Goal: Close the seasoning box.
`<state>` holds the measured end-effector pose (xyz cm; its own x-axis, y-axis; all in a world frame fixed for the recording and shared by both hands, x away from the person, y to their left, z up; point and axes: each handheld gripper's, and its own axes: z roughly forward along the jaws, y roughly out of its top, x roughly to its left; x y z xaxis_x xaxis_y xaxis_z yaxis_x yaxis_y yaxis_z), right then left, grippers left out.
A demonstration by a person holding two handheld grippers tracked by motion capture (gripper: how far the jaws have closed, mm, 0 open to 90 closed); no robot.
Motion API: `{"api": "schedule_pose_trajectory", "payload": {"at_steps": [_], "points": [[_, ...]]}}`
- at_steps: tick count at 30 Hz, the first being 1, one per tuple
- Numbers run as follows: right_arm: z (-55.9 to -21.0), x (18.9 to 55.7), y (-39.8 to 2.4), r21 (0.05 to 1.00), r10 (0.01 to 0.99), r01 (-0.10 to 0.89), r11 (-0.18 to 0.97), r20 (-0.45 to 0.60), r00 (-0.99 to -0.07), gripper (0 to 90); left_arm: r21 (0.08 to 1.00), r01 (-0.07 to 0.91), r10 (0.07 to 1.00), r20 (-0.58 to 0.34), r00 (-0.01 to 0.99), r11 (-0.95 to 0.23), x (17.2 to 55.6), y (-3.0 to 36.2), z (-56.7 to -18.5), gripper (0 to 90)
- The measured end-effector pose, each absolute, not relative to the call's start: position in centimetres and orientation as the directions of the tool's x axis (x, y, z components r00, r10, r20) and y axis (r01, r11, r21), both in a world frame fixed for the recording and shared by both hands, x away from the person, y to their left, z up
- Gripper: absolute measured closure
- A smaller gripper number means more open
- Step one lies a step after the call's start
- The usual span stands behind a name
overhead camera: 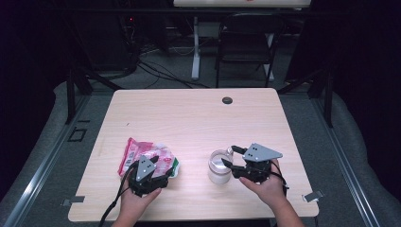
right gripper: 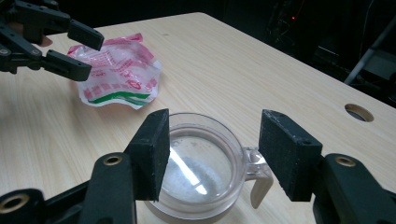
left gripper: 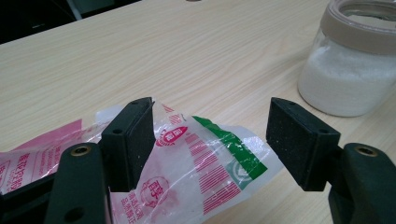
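A crumpled pink, white and green plastic bag (overhead camera: 147, 157) lies on the table's front left. My left gripper (overhead camera: 166, 171) hovers open over the bag's near corner (left gripper: 210, 163), its jaws wide apart with the bag's green-striped edge between them. A clear plastic jar (overhead camera: 220, 166) with a handle, partly filled with white powder, stands at front centre-right; its lid is off. My right gripper (overhead camera: 228, 156) is open just above the jar's mouth (right gripper: 198, 163), one jaw on each side of the rim. The jar (left gripper: 355, 65) also stands to the right in the left gripper view.
The wooden table (overhead camera: 194, 118) has a round cable hole (overhead camera: 227, 100) near its far edge. A black chair (overhead camera: 246, 45) and a white desk leg (overhead camera: 195, 47) stand beyond the table. Cables lie on the floor at the back left.
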<state>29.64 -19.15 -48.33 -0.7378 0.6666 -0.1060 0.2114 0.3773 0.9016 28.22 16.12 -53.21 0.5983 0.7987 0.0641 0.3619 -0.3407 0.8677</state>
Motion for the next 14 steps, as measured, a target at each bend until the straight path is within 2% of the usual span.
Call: {"api": "schedule_pose_trajectory", "payload": {"at_steps": [14], "points": [[-48.4,30.3,-21.0,0.911,0.738,0.259,0.319,-0.067,-0.672,43.1,0.869,0.370,0.816,0.063,0.575,-0.328,28.4,16.9,-53.0,32.9]]}}
